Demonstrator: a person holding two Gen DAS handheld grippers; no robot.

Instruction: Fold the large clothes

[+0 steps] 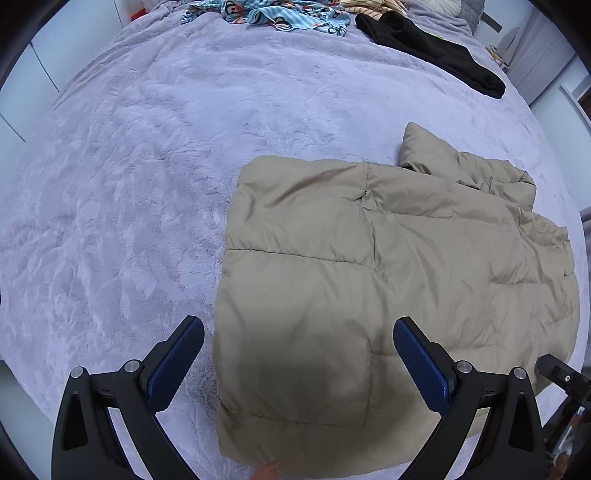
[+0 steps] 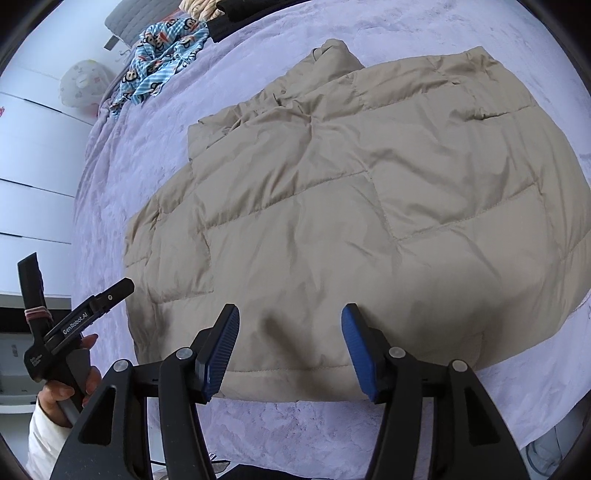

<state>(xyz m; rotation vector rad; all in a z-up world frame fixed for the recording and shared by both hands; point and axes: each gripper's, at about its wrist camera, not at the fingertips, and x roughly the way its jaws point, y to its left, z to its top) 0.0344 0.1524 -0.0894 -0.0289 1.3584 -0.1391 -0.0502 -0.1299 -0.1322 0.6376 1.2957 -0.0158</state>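
Note:
A beige quilted puffer jacket [image 1: 369,277] lies folded on the lavender plush bedspread [image 1: 129,184], with its collar end bunched at the far side. My left gripper [image 1: 299,326] hangs open above the jacket's near left corner, nothing between its blue pads. In the right wrist view the jacket [image 2: 351,184] fills the middle of the bedspread [image 2: 332,424]. My right gripper [image 2: 291,314] stands open over the jacket's near hem, its pads clear of the cloth. The left gripper [image 2: 74,321] shows at the left edge there, held by a hand.
At the head of the bed lie a black garment [image 1: 432,48], a blue cartoon-print garment [image 1: 269,14] and a yellow striped one [image 1: 369,5]. A round white pillow [image 2: 83,86] and white cabinet fronts [image 2: 33,166] stand beyond the bed's side.

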